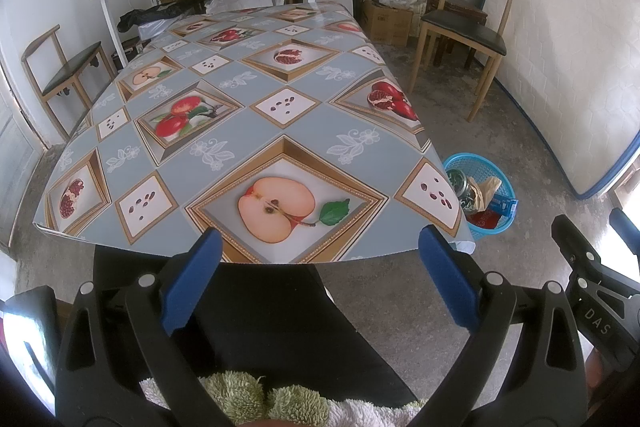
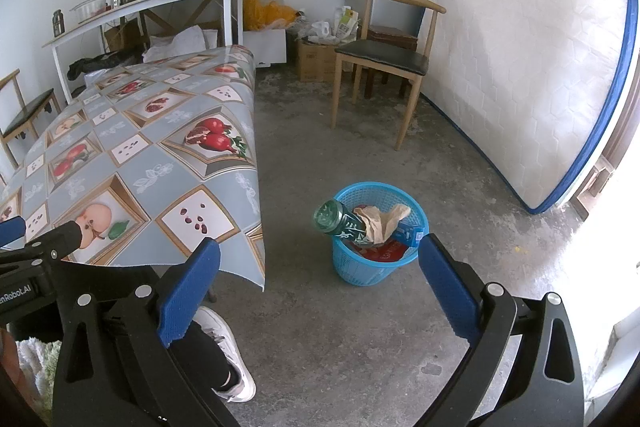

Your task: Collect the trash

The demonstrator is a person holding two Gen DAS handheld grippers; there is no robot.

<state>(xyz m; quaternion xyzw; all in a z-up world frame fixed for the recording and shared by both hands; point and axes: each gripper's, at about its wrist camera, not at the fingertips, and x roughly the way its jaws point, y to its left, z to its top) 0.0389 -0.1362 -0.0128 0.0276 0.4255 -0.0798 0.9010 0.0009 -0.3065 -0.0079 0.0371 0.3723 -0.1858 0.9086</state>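
I see the desk under a fruit-print cloth with nothing on it; beside it on the concrete floor stands a blue basket of trash.

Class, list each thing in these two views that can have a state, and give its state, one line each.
Left claw: open, empty.
Right claw: open, empty.
Basket: upright on the floor, holding trash.
Bottle: in the basket, tilted, sticking out over the rim.
Paper: crumpled, in the basket.
Table: covered by a tablecloth.

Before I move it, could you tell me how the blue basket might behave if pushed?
The basket looks like thin mesh plastic, so probably light and slides easily. The bottle leaning over its rim may shift or make it tip.
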